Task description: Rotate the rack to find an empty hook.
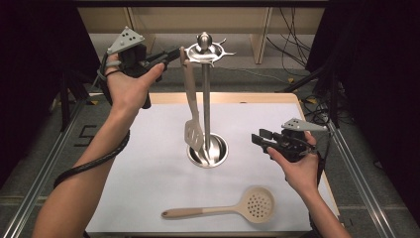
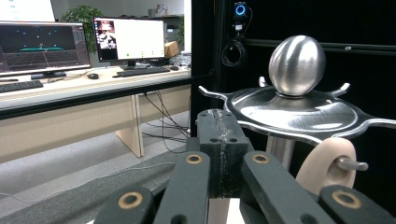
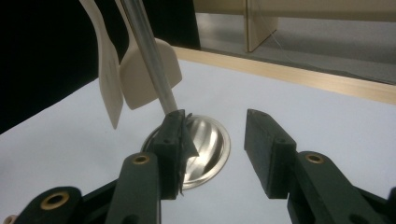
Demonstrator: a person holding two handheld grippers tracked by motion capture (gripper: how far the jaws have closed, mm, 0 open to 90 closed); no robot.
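Note:
A steel utensil stand (image 1: 206, 99) rises from a round base (image 1: 220, 148) at the table's middle. A beige slotted spatula (image 1: 193, 130) hangs from one of its top hooks. My left gripper (image 1: 173, 53) is raised beside the stand's top, shut with nothing between its jaws, just left of the spatula's handle end (image 2: 327, 161) on its hook. The stand's knob (image 2: 297, 65) is close ahead in the left gripper view. My right gripper (image 1: 257, 139) hovers open to the right of the base (image 3: 210, 140), holding nothing. Two pale blades (image 3: 149, 70) hang by the pole (image 3: 149, 60).
A beige perforated spoon (image 1: 260, 203) lies flat near the table's front edge, handle pointing left. White paper (image 1: 148, 173) covers the tabletop. Beyond the table are a desk with monitors (image 2: 128, 39) and cables on the floor.

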